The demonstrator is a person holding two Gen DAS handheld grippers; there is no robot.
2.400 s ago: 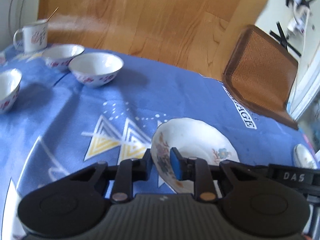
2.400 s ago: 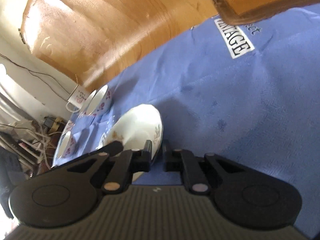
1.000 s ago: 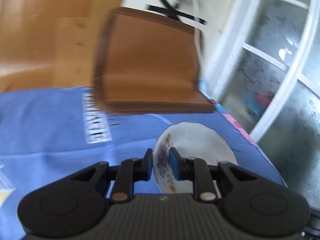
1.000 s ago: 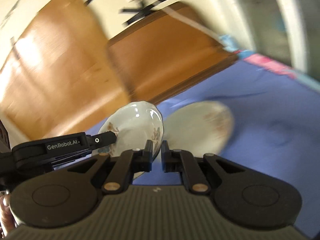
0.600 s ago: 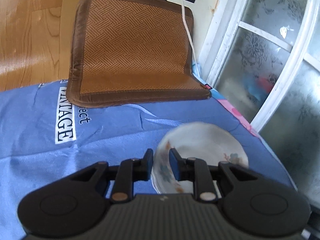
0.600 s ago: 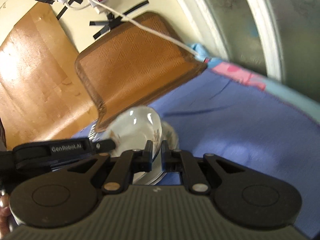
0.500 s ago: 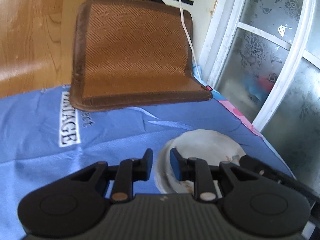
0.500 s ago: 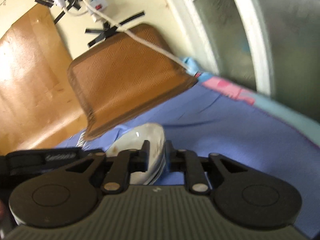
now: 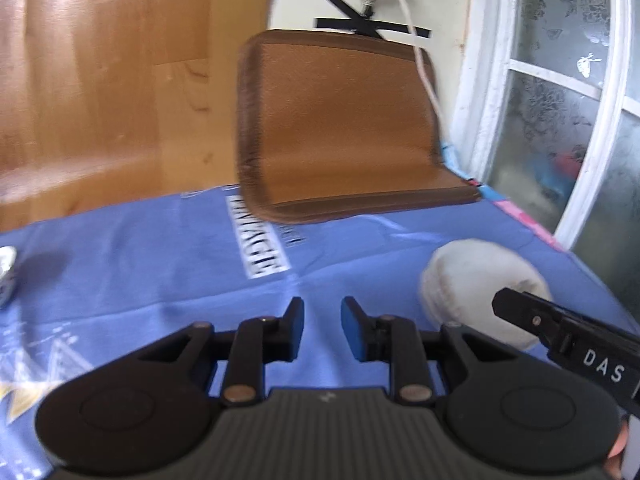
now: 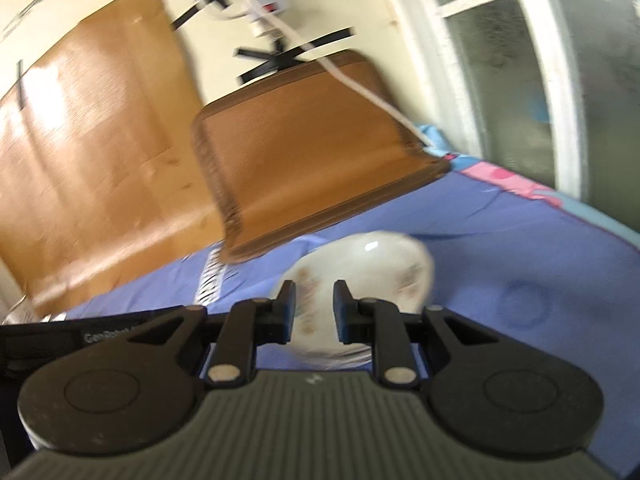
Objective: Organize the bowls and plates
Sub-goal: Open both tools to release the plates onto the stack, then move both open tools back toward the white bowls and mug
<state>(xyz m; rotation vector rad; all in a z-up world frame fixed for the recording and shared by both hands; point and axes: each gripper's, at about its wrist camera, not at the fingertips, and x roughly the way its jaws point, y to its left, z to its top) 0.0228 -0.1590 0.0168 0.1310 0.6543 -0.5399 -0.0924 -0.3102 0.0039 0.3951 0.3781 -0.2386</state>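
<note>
on the blue tablecloth (image 9: 132, 256), near its right edge by the window (image 9: 568, 92), we see the white plates (image 9: 476, 280) lying flat, blurred, so we cannot tell how many are stacked. our left gripper (image 9: 322, 328) hangs over bare cloth to the left of the plates, jaws a little apart with nothing between them and nothing held. our right gripper (image 10: 314, 312) looks straight at the plates (image 10: 360, 268); its jaws have just been opening, and they now stand slightly apart with the near rim showing in the gap, though the pads do not seem to press on it. in the left view the black body of the right gripper reaches in from the right, over the near side of the plates. a brown woven cushion (image 9: 340, 124) leans against the far wall, with a wooden panel (image 9: 104, 80) to its left. at the far left edge of the cloth we glimpse part of a bowl (image 9: 6, 276).
</note>
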